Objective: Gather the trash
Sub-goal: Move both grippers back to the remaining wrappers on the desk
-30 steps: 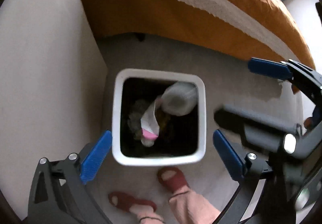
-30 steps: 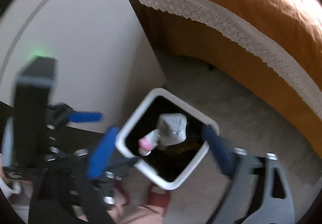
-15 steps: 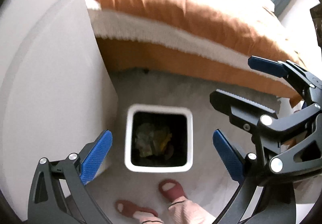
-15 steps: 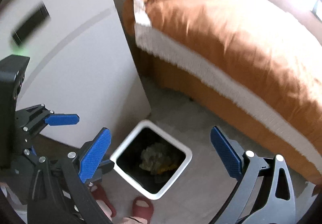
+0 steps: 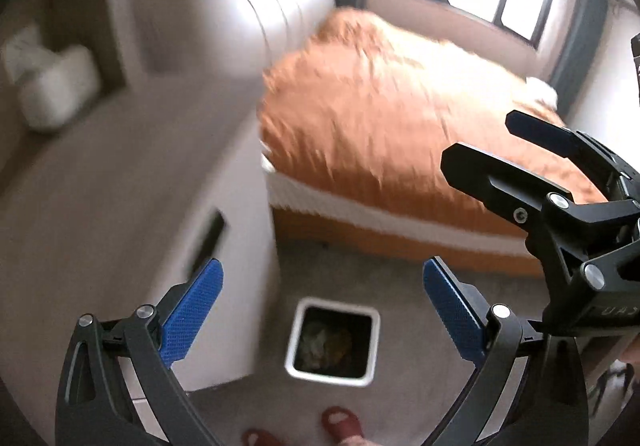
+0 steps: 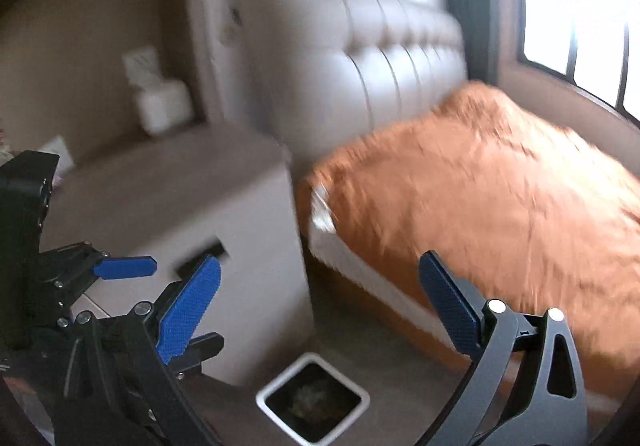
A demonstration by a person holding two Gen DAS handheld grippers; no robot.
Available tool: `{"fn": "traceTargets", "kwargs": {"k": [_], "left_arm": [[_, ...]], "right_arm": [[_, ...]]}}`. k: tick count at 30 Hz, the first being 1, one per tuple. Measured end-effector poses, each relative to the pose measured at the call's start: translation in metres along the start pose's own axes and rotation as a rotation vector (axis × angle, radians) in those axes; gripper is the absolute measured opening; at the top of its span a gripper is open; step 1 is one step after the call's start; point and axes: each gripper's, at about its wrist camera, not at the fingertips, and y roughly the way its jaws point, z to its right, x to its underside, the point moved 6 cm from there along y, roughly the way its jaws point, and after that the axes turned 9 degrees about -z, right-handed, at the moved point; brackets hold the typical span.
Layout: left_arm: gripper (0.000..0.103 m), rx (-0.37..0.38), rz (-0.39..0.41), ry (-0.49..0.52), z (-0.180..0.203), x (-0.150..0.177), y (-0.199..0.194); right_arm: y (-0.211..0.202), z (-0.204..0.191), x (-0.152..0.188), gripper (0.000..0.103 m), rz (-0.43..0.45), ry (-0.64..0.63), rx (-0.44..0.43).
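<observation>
Trash bin [image 5: 370, 342] sits on floor below both spread, empty tongs [image 5: 322, 310]

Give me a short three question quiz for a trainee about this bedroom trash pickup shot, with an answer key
1. True or false: the left gripper is shut on a piece of trash.
2. Which stands right beside the square white trash bin? A) the beige bedside cabinet B) the window C) the tufted cream headboard
3. Fill in: the cover on the bed is ____ in colour.

Key: 1 false, both it and the right gripper are open and empty; 2 A; 3 orange.
</observation>
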Motion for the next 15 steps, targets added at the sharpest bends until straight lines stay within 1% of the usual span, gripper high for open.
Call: {"fn": "traceTargets", "kwargs": {"k": [3,4,6,8,10,12,14,15], "left_arm": [[0.098,-0.066,0.071,-0.062,-0.02,-0.005,-0.042],[0.098,-0.097,0.102,-0.094,-0.032,-0.005,-0.06],[0.098,-0.147,0.138,-0.147,-0.054,-0.004,-0.086],[0.098,-0.197,0.165,-0.2,-0.08,0.001,-0.111],[0.098,-0.246,0.182,-0.241,-0.102,0.007,-0.133],[0.098,-0.322,0.208,-0.286,-0.13,0.016,-0.16],[0.098,-0.37,0.221,-0.328,-0.155,0.025,-0.179],[0.098,-0.387,0.229,-0.345,-0.166,0.029,-0.187]], "right_arm": [[-0.018,-0.028,-0.028,0.099,0.052,-0.054,-0.104],[-0.022,-0.04,-0.037,0.099,0.067,-0.076,-0.133],[-0.027,-0.069,-0.055,0.099,0.093,-0.133,-0.191],[-0.031,-0.102,-0.07,0.099,0.127,-0.19,-0.252],[-0.037,-0.129,-0.081,0.099,0.147,-0.218,-0.307],[-0.035,-0.161,-0.094,0.099,0.156,-0.246,-0.375],[-0.032,-0.194,-0.105,0.099,0.158,-0.275,-0.438],[-0.031,-0.205,-0.109,0.099,0.164,-0.289,-0.455]]}}
